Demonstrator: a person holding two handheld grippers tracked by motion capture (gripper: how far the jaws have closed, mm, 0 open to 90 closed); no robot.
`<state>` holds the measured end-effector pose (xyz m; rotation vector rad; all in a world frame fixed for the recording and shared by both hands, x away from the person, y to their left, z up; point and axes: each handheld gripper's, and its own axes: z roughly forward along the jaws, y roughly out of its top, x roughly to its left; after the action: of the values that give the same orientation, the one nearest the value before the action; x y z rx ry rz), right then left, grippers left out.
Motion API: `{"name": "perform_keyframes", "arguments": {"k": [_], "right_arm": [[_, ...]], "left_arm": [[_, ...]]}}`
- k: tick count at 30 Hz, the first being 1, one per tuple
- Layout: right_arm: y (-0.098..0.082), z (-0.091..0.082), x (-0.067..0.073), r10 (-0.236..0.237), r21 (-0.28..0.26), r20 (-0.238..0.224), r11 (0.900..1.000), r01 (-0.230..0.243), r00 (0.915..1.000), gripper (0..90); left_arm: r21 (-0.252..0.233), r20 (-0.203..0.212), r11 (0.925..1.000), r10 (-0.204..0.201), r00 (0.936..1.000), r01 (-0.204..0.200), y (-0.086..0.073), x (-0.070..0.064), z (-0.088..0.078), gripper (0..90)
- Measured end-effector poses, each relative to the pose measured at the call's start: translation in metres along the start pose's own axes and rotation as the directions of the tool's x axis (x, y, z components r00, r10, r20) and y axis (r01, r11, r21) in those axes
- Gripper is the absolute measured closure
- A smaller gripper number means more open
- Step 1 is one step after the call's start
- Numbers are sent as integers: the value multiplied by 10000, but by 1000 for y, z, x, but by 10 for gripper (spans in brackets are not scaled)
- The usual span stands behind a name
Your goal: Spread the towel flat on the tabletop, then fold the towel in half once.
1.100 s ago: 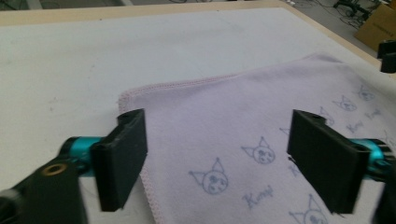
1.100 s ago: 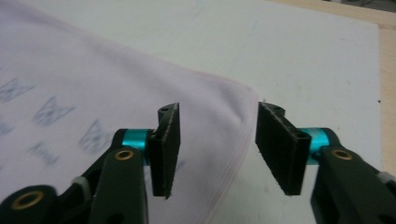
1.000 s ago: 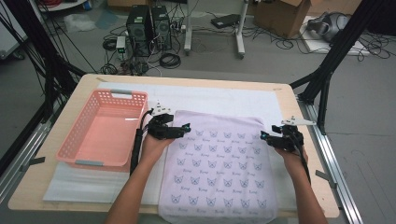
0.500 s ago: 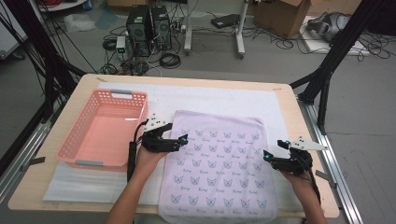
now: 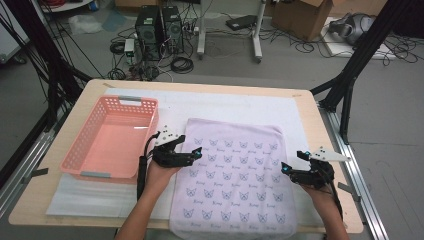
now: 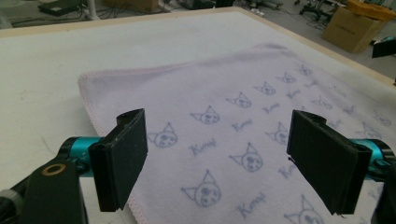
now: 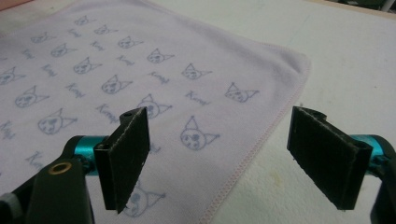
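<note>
A pale lilac towel [image 5: 232,175] printed with small blue cat faces lies flat on the white mat, its near edge hanging over the table front. My left gripper [image 5: 192,155] hovers open over the towel's left edge, halfway down its side. In the left gripper view the towel [image 6: 261,70] spreads under the wide-apart jaws of that gripper [image 6: 217,126]. My right gripper [image 5: 285,169] is at the towel's right edge. Its jaws have just been opening, and in the right gripper view the towel [image 7: 116,56] hem runs beneath that gripper [image 7: 219,116] with nothing pinched.
A pink plastic basket [image 5: 80,150] stands at the left of the table, close beside my left forearm. The white mat [image 5: 225,107] covers most of the wooden tabletop [image 5: 330,150]. Black frame legs, cables and computer cases stand on the floor beyond.
Both hands have drawn back toward the person along the towel's side edges, from near its far corners to mid-side. The right gripper's jaws stand wider.
</note>
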<state>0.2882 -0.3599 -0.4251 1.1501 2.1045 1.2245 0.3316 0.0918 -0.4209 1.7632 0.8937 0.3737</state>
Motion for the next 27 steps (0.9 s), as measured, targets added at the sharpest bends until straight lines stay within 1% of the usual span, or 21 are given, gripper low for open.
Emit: {"name": "perform_keyframes", "arguments": {"k": [2, 4, 7, 10, 12, 15, 17, 18, 20, 21, 22, 23, 24, 25, 26, 27], "right_arm": [[1, 1, -1, 50, 13, 40, 10000, -50, 10000, 202], [3, 4, -2, 129, 23, 93, 9999, -130, 9999, 202], [5, 8, -3, 278, 65, 150, 9996, -279, 9995, 201], [8, 16, -4, 210, 156, 102, 9997, -212, 9997, 202], [11, 20, -3, 193, 195, 86, 9996, -194, 9998, 202], [14, 27, -3, 186, 257, 104, 9995, -189, 9998, 201], [17, 33, -5, 343, 372, 207, 9987, -350, 9992, 201], [19, 37, -6, 320, 391, 301, 9987, -331, 9990, 201], [20, 43, -9, 441, 527, 365, 9976, -460, 9984, 202], [20, 45, -11, 460, 599, 412, 9970, -484, 9981, 202], [20, 48, -13, 607, 736, 491, 9952, -642, 9969, 201], [20, 51, -14, 715, 863, 533, 9934, -759, 9960, 202], [19, 53, -16, 726, 959, 600, 9923, -782, 9956, 202], [19, 55, -17, 786, 1023, 656, 9911, -851, 9947, 203], [18, 57, -19, 837, 1167, 776, 9889, -924, 9935, 211], [17, 59, -20, 938, 1331, 932, 9854, -1058, 9912, 244]], "left_arm": [[2, -48, 10000, -64, 10000, 64, 0, 1, 1, 196], [-71, -125, 9997, -235, 9996, 235, -1, 2, 2, 185], [-43, -186, 9996, -296, 9994, 296, -1, 5, 2, 182], [-40, -303, 9992, -400, 9987, 399, -1, 8, 2, 184], [42, -321, 9990, -437, 9985, 439, -1, 9, 2, 185], [221, -492, 9986, -468, 9977, 479, -2, 12, 6, 190], [346, -683, 9981, -494, 9964, 518, -3, 14, 9, 192], [394, -821, 9981, -444, 9956, 477, -3, 16, 11, 202], [594, -991, 9971, -411, 9942, 471, -5, 19, 14, 227], [756, -1124, 9957, -453, 9926, 540, -5, 21, 16, 227], [822, -1232, 9948, -503, 9911, 607, -6, 23, 18, 232], [880, -1306, 9937, -580, 9897, 698, -6, 25, 20, 240], [960, -1349, 9927, -600, 9890, 733, -6, 26, 22, 249], [1137, -1517, 9905, -603, 9866, 780, -5, 27, 25, 258], [1175, -1693, 9896, -618, 9836, 824, -6, 29, 26, 268], [1467, -1848, 9850, -633, 9807, 912, -6, 31, 28, 293]]}}
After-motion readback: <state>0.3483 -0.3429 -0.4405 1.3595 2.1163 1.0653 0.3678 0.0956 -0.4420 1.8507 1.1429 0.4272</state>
